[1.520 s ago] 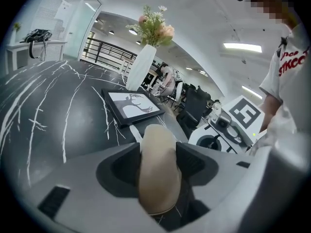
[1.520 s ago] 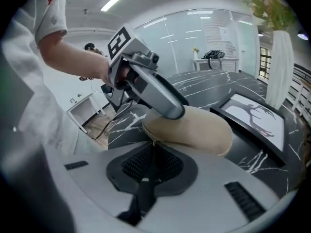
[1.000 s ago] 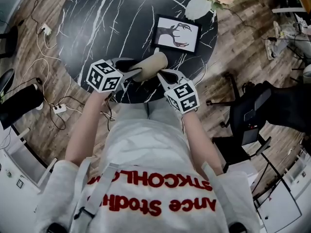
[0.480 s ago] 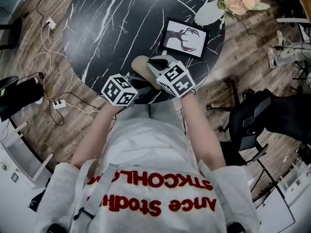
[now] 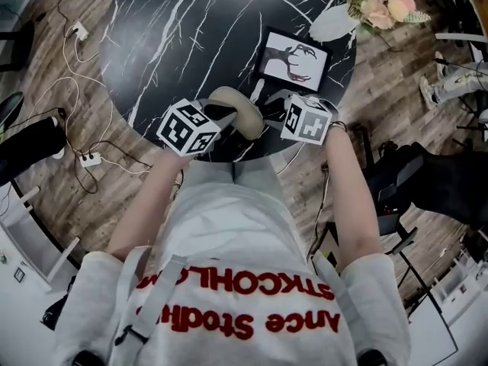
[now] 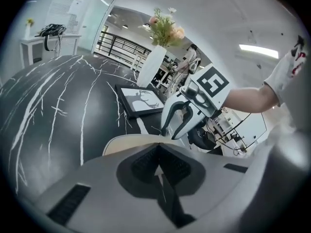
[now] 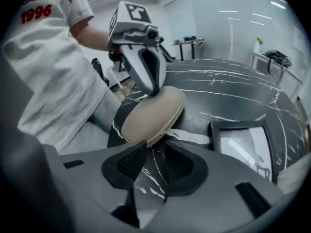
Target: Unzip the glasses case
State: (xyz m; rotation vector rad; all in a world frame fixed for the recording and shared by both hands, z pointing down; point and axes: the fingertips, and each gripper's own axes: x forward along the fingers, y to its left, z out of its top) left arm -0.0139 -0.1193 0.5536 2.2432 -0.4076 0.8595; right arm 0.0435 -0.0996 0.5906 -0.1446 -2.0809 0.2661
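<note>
A beige oval glasses case (image 5: 232, 101) lies near the front edge of the black marble table (image 5: 175, 36). My left gripper (image 5: 225, 114) comes at it from the left. In the left gripper view this gripper (image 6: 158, 147) is shut, its tips right at the case's rim (image 6: 129, 141). The right gripper view shows those fingers (image 7: 150, 81) standing on the case's far end (image 7: 150, 113); whether a zipper pull is pinched is hidden. My right gripper (image 7: 153, 157) sits just short of the case's near end, its jaws opening, with only bare table between them.
A framed deer picture (image 5: 293, 56) lies on the table behind the case. A white vase with flowers (image 5: 335, 17) stands at the table's far right edge. Cables and a power strip (image 5: 90, 158) lie on the wood floor at left, a dark chair (image 5: 396, 181) at right.
The right gripper has swung from over the case to its right side and its jaws have parted. The left gripper has closed at the case's near-left rim.
</note>
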